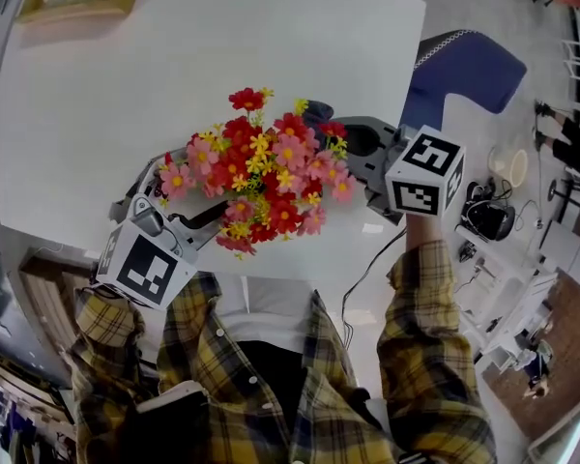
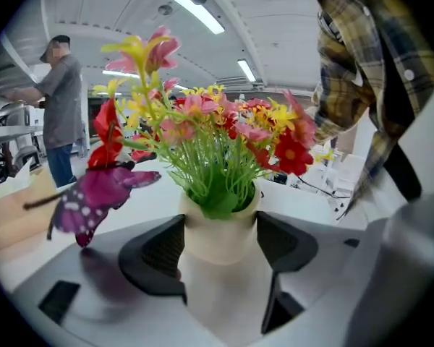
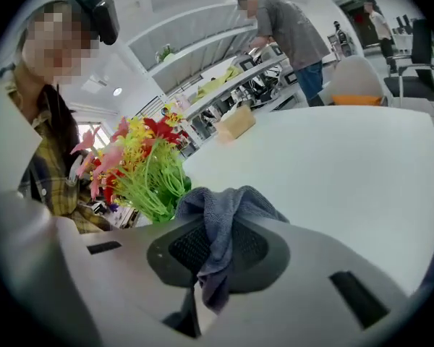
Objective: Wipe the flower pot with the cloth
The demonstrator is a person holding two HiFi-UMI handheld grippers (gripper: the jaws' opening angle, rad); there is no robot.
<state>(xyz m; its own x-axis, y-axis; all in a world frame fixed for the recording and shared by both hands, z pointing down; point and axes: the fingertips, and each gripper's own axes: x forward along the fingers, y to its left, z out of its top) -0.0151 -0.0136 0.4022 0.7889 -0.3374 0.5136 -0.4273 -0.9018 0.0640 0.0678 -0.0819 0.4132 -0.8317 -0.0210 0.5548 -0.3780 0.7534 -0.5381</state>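
Hovering over the white table [image 1: 222, 56], left hand-held gripper [image 2: 220, 251] clamps flower pot [image 2: 218, 228]; right hand-held gripper [image 3: 218, 255], cloth [image 3: 228, 207].

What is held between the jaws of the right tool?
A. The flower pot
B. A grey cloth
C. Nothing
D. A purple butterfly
B: the right gripper view shows the cloth pinched in the right tool, while the pot sits in the left tool.
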